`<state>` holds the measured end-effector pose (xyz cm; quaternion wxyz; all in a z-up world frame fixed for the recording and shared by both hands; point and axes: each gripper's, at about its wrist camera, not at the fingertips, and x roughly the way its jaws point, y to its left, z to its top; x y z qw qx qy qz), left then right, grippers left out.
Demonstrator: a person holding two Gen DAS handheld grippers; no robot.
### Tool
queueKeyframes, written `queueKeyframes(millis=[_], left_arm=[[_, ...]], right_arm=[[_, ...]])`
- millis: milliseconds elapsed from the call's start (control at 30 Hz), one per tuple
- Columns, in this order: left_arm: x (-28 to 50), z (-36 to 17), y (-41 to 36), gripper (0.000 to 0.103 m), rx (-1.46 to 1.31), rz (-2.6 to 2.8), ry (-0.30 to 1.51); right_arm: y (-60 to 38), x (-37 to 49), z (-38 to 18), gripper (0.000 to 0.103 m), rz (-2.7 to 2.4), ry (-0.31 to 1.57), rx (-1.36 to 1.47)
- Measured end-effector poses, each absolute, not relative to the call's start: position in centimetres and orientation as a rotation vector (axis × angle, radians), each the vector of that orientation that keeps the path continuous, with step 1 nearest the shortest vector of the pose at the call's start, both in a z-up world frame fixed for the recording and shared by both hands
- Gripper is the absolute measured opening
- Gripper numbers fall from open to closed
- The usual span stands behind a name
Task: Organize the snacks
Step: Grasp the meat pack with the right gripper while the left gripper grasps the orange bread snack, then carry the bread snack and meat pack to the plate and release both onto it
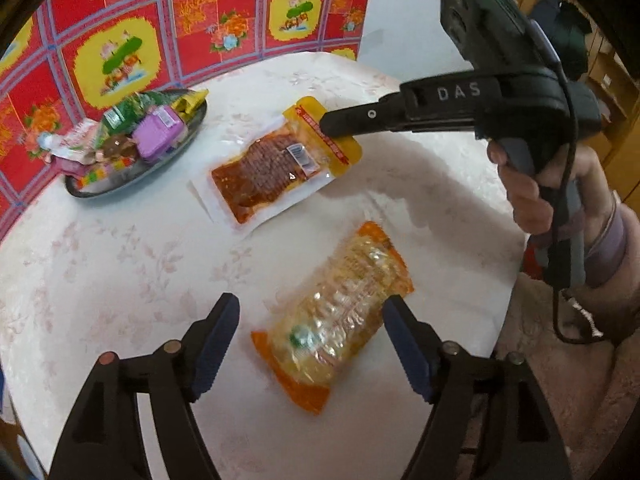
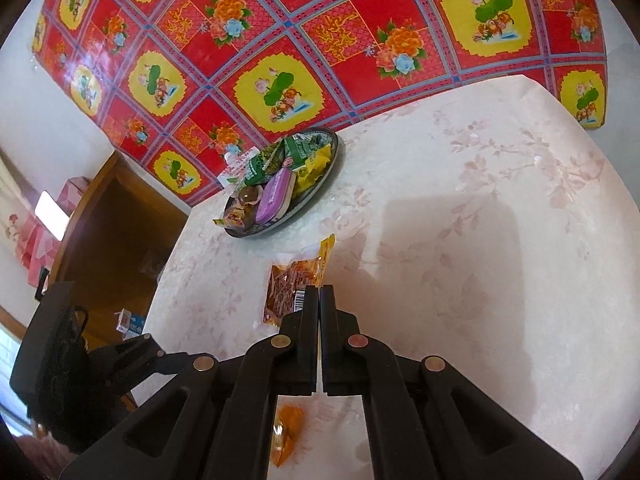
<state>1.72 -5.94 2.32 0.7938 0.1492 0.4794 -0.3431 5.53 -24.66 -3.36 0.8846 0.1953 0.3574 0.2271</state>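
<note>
An orange-edged clear snack packet (image 1: 344, 280) lies on the white table (image 1: 120, 260). My left gripper (image 1: 312, 302) is open, one finger on each side of it, the pads clear of it. Further back lies a red meat-snack packet (image 1: 264, 168) with a yellow header. My right gripper (image 1: 326, 124) is shut, its tips over that header. In the right wrist view the shut gripper (image 2: 320, 288) hides the right edge of the red packet (image 2: 288, 284); I cannot tell whether the tips pinch it. A corner of the orange packet (image 2: 288, 432) shows beneath the fingers.
A dark oval plate (image 1: 132, 182) heaped with several wrapped snacks stands at the back left, against a red and yellow flowered cloth (image 1: 120, 40). A hand (image 1: 528, 196) holds the right gripper's handle. The same plate (image 2: 336, 148) sits near the table's left edge, beside a wooden cabinet (image 2: 120, 232).
</note>
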Motion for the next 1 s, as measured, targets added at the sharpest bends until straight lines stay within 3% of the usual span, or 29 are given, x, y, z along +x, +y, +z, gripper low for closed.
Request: queueKeyframes(millis=[433,533,567,1000], left_arm=[[0.6,1.5,-6.4,0.078,0.342,-0.692,1.029],[0.8,1.4,-6.3,0.069,0.337,-0.675,1.019],[0.9,1.5,-6.2,0.057,0.331,-0.666,1.013],[3.0,4.7,-2.4,0.054,0.097,-0.501,0.930]], right_arm=[[-25.3,5.5,-3.9,0.002,0.461,0.759,0.423],[-25.3,5.4,-3.9,0.002,0.461,0.757,0.423],[-25.3,5.4,-3.9,0.002,0.461,0.757,0.424],[-24.2,5.0,-1.2,0.002,0.513,0.670,0.407]])
